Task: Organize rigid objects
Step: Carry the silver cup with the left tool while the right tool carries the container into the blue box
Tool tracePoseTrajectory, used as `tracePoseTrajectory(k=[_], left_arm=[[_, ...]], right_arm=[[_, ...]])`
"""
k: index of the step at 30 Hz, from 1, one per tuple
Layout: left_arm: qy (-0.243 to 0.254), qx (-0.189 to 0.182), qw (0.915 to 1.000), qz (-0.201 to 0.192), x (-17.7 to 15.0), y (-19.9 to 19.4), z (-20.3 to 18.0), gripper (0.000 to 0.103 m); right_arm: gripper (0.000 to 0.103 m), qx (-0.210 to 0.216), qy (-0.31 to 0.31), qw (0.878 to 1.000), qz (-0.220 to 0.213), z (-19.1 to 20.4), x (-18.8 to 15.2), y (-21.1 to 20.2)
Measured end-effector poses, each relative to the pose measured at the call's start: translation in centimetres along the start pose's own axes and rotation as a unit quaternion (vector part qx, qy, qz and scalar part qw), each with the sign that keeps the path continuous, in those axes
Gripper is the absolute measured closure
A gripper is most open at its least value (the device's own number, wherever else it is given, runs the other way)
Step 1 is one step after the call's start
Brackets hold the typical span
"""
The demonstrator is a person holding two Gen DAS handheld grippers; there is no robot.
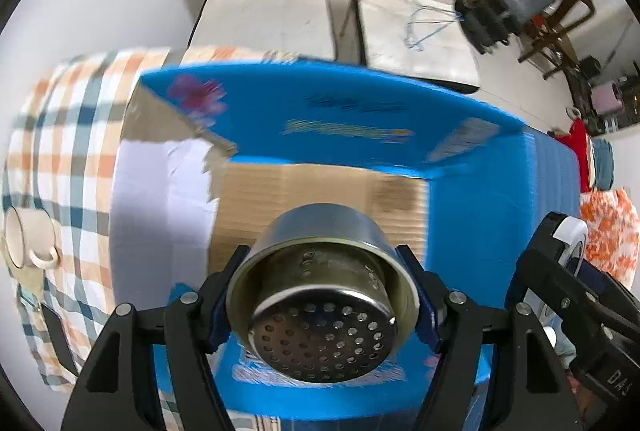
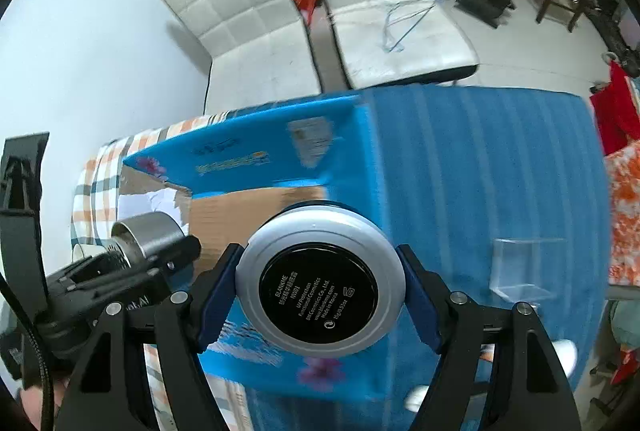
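The left hand-held gripper [image 1: 324, 295] pinches a perforated steel strainer cup [image 1: 322, 295] between its fingers, just above the open blue cardboard box [image 1: 500, 199] ahead. The right hand-held gripper [image 2: 320, 291] clamps a round silver compact [image 2: 320, 285], label side up, over the same box. Left of the left gripper, what looks like a mug [image 1: 28, 241] lies on the checked cloth [image 1: 72, 135].

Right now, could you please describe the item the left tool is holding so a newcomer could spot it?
Find the big blue cardboard box with its open brown interior. Over it, the left tool grips a metal strainer cup. Unlike the flat round compact in the right tool, its end is perforated with small holes.
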State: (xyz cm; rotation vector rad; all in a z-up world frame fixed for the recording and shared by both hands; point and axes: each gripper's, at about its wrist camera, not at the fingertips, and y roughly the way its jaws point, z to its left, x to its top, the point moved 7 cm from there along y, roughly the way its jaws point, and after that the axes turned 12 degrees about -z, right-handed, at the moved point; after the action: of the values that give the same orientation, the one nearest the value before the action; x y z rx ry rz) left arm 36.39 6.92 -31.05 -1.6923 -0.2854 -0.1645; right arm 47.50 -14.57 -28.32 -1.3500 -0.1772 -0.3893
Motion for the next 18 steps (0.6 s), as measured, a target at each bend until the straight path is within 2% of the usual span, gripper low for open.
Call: tracePoseTrajectory(k=[4, 9, 18], left_arm=[[-0.024, -0.001, 0.9995, 0.018, 0.2, 2.8, 2.5, 0.034], [-0.046, -0.015, 0.9981, 0.038, -0.1, 5.6, 3.5, 0.034], [-0.043, -0.006, 0.9972, 0.060, -0.6, 7.6, 2.6, 0.034]], right_arm=[[0.025, -0.014, -0.001, 1.000, 0.026, 0.8, 0.6, 5.4], [0.025, -0.027, 0.029, 0.997, 0.059, 0.7, 0.4, 10.9], [0.025, -0.062, 0.011, 0.995, 0.078, 0.9, 0.0, 15.4]])
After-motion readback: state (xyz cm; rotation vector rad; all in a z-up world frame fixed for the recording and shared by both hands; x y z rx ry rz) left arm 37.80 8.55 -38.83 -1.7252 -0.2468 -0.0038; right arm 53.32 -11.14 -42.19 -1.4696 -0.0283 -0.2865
